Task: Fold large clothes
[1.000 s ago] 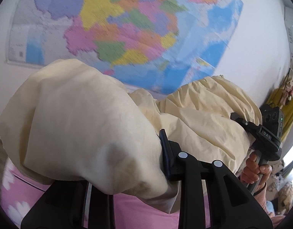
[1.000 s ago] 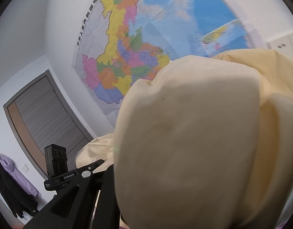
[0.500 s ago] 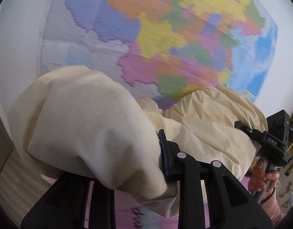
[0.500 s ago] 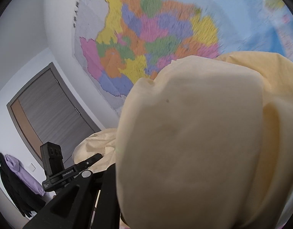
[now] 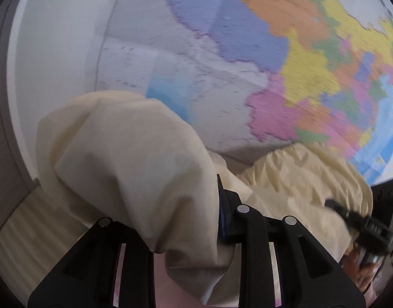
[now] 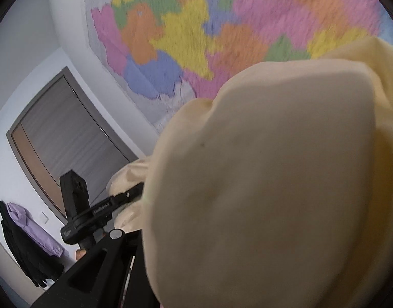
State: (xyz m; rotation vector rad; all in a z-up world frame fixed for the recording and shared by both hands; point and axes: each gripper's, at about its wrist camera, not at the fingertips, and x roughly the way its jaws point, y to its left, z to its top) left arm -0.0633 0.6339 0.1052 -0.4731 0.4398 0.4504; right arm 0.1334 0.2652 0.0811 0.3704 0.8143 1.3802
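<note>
A coloured wall map (image 5: 311, 59) fills the background. Both claws, left claw (image 5: 196, 231) and right claw (image 6: 155, 231), pinch the cream garment (image 5: 134, 159), held aloft between them; next, probably lay it flat.

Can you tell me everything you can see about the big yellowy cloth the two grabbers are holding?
The cream garment is pale yellow and looks like thin, soft woven fabric. It bulges over the left hand-held gripper, which pinches a bunched fold, with a loose flap hanging below. A crinkled, gathered stretch runs across to the right hand-held gripper. In the right wrist view the fabric fills most of the picture, smooth with a tiny dark speck. It is held up in the air before the wall map.
</note>
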